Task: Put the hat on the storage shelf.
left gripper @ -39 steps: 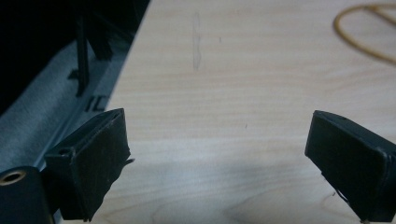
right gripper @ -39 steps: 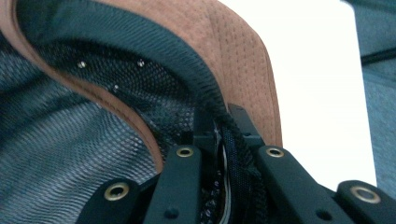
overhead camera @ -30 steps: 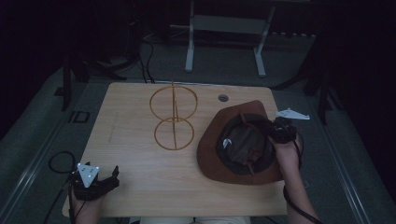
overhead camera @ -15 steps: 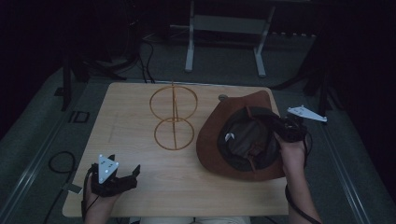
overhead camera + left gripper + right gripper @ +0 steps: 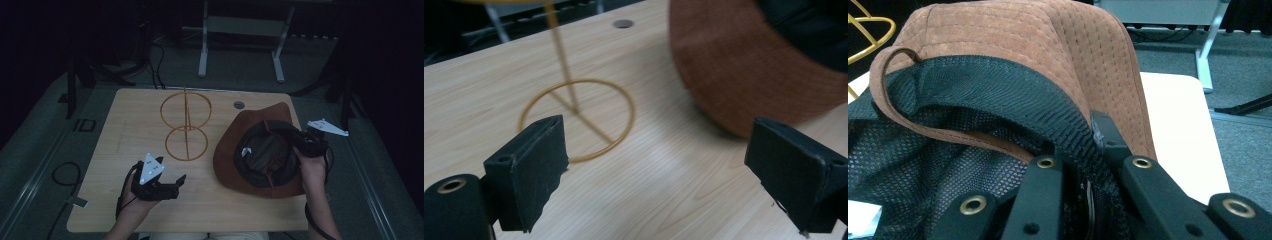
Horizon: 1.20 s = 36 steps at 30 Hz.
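- hat [image 5: 250, 150] lies crown-down on the table [image 5: 130, 115], right half, brim reaching toward the right edge and close to the front edge.
- brown suede outside, black mesh lining facing up; small white tag inside on its left.
- right gripper [image 5: 300, 141] clamped on the hat's right rim; jaws nearly closed, with the black inner band and brim pinched between them [image 5: 1088, 195].
- that rim is lifted a bit and the far brim curls up.
- left gripper [image 5: 172, 186] sits above the front-left part of the table, jaws spread wide, nothing between them, pointing right toward the hat.
- in the left gripper view, bare wood lies between its jaws and the hat brim [image 5: 744, 65] is ahead on the right, well apart.
- wire stand [image 5: 186, 125] is mid-table toward the back edge: flat ring base, upright rod, ring on top; just left of the hat, not touching it.
- round hole [image 5: 239, 105] in the table near the back edge, behind the hat.
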{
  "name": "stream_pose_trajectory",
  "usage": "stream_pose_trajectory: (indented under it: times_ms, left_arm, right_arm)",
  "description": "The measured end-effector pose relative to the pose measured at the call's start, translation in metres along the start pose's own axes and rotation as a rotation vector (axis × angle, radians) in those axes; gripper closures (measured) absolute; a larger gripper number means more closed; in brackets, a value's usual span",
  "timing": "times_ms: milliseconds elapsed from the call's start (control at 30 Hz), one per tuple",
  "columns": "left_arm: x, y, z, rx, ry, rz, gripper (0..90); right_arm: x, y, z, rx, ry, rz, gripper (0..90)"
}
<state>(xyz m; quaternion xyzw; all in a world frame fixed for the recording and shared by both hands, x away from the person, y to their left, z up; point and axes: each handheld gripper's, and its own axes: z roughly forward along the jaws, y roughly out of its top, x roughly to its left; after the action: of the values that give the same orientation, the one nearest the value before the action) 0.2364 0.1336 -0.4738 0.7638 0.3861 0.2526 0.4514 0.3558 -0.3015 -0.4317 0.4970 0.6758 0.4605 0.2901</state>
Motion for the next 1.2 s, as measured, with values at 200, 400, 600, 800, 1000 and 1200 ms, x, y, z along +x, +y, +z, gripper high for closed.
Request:
stream_pose_trajectory:
  times_ms: [200, 400, 600, 800, 1000, 1200]
  left_arm:
    - [-0.014, 0.024, 0.020, 0.012, -0.039, 0.058, 11.5]
    - [-0.024, 0.038, 0.037, 0.018, -0.062, 0.082, 11.6]
    - [-0.043, 0.056, 0.064, 0.039, -0.101, 0.122, 12.0]
    - [-0.055, 0.074, 0.082, 0.041, -0.126, 0.154, 12.8]
    - [-0.064, 0.091, 0.098, 0.028, -0.142, 0.152, 12.9]
    - [-0.073, 0.110, 0.116, 0.031, -0.131, 0.172, 13.8]
  right_arm:
    - [0.000, -0.002, -0.001, -0.004, -0.008, -0.004, 83.8]
    - [0.002, -0.003, -0.002, -0.009, -0.010, -0.010, 83.8]
    - [0.003, -0.004, -0.001, -0.011, -0.006, -0.010, 83.8]
    - [0.006, -0.006, -0.002, -0.012, -0.001, -0.017, 83.8]
    - [0.009, -0.007, -0.005, -0.013, 0.002, -0.028, 83.7]
    - [0.015, -0.008, -0.008, -0.027, 0.004, -0.039, 83.7]
